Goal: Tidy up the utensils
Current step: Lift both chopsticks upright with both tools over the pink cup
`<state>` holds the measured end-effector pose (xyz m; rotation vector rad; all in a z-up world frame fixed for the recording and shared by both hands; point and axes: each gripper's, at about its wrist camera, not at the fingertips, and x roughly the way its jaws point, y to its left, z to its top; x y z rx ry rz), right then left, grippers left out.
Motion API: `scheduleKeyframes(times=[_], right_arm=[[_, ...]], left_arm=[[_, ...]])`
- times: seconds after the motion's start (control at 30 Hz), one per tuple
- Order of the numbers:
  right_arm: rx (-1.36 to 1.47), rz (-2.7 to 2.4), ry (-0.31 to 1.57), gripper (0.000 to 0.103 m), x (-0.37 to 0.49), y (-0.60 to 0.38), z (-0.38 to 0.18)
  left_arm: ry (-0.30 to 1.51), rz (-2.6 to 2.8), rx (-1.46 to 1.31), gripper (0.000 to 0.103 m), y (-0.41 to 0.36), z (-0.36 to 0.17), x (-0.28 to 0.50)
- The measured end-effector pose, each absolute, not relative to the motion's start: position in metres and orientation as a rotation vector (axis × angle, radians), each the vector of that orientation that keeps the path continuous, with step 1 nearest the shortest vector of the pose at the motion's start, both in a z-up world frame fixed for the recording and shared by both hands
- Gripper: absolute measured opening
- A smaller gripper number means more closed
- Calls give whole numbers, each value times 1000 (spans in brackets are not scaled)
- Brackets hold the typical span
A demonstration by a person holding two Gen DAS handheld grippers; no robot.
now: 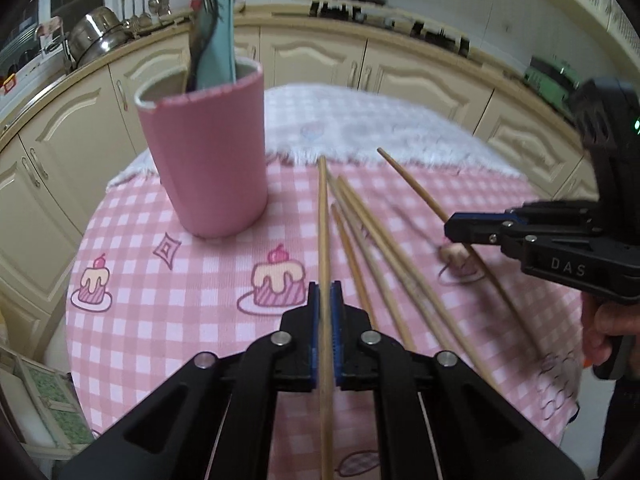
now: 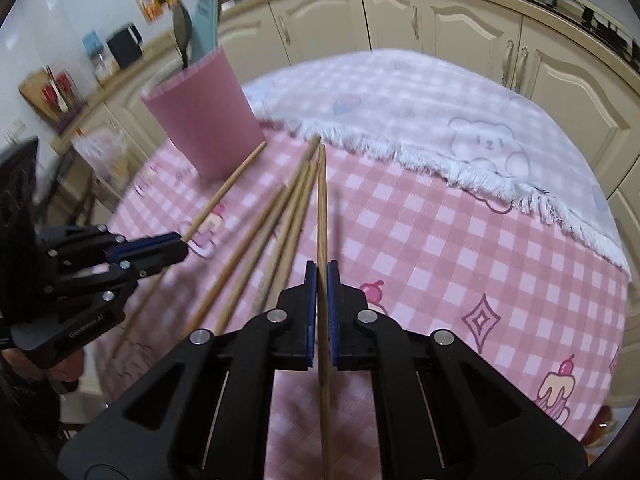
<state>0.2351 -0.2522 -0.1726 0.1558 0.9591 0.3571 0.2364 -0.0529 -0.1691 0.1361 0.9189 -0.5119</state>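
Left tongs [image 1: 325, 300] clamp one chopstick [image 1: 323, 220]; right tongs [image 2: 322, 280] clamp another chopstick [image 2: 321, 208]. Loose chopsticks [image 1: 372, 240] lie between them on the bench [image 1: 160, 312], pink holder [image 1: 208, 152] far left.

A pink-and-white checked pattern, printed with cakes topped by red cherries and with outlined diamonds, is seen on the tablecloth [image 1: 168, 312]. A paler white-and-lilac checked cloth [image 2: 420, 96] with a white fringe and a bear outline is laid over its far part. The holder [image 1: 208, 152] is coloured plain pink, the chopsticks [image 1: 376, 248] light tan. Blue pads are shown on the black left gripper [image 1: 325, 300] and black right gripper [image 2: 322, 280]. The cabinets [image 1: 320, 56] are cream.
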Motion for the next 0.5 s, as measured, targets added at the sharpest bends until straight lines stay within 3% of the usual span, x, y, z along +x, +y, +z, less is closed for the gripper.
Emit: scheduleKeyframes(times=[0.5], right_arm=[[325, 465, 693, 5, 229, -264, -119]], left_arm=[[506, -485, -85, 5, -26, -97, 224]])
